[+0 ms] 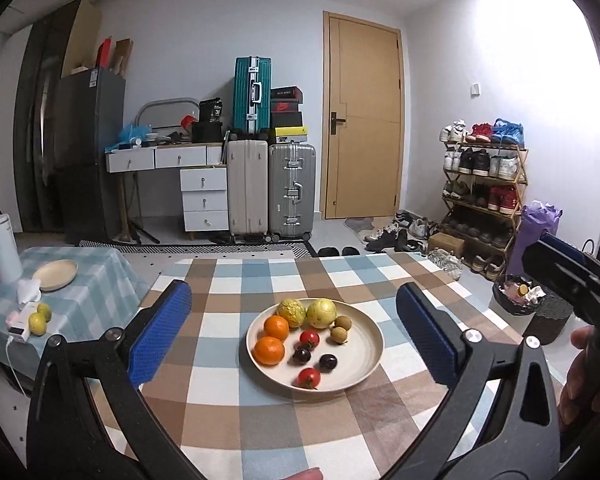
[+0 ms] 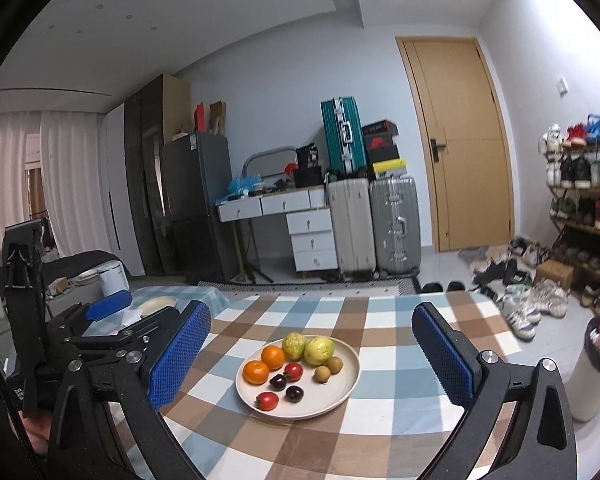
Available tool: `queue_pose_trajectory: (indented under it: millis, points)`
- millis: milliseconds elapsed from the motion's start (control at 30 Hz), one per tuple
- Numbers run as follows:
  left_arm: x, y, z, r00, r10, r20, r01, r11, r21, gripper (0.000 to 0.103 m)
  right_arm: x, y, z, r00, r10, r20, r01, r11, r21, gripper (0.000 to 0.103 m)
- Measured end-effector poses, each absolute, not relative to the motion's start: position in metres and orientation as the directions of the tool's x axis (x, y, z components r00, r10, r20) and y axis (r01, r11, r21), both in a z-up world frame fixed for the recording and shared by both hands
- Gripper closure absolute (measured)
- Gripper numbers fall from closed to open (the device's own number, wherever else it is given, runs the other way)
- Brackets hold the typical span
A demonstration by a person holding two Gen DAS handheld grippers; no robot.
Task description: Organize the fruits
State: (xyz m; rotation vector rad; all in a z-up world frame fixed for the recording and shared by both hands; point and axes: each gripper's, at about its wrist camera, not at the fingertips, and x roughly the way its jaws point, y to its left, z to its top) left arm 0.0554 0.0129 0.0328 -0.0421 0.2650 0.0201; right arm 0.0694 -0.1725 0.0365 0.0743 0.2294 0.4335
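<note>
- Your left gripper (image 1: 294,334) fills the bottom of the left wrist view, its blue pads spread wide and holding nothing.
- Between those pads sits the cream plate (image 1: 370,354) on the checked table (image 1: 228,392), with bare cloth all round it and the far table edge well beyond.
- On the plate lie two oranges (image 1: 269,350), two yellow-green fruits (image 1: 321,313), two tomatoes (image 1: 309,377), two dark cherries (image 1: 328,361) and two small brown fruits (image 1: 339,334).
- Left of you, a lower side table (image 1: 96,280) carries an empty plate (image 1: 55,275).
- Your right gripper (image 2: 311,358) stands equally wide and empty in the right wrist view, framing the same plate; its rim nears the table's front edge.
- Suitcases (image 2: 394,226), a door (image 2: 460,144) and a shoe rack (image 2: 584,200) line the far wall.
</note>
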Motion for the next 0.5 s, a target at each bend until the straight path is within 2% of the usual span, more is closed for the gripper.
queue_pose_trajectory:
  millis: [333,500]
  points:
    - [0.023,0.019,0.011,0.977,0.04,-0.208,-0.049,0.998,-0.036,0.001,0.036,-0.174,0.016,0.918,0.372,-0.14,-0.376,0.927,-0.001,0.0]
    - [0.022,0.021,-0.012,0.975,0.057,-0.217,-0.065,0.997,-0.029,0.001,0.029,-0.173,-0.001,0.928,0.351,-0.123,-0.357,0.933,-0.034,0.0]
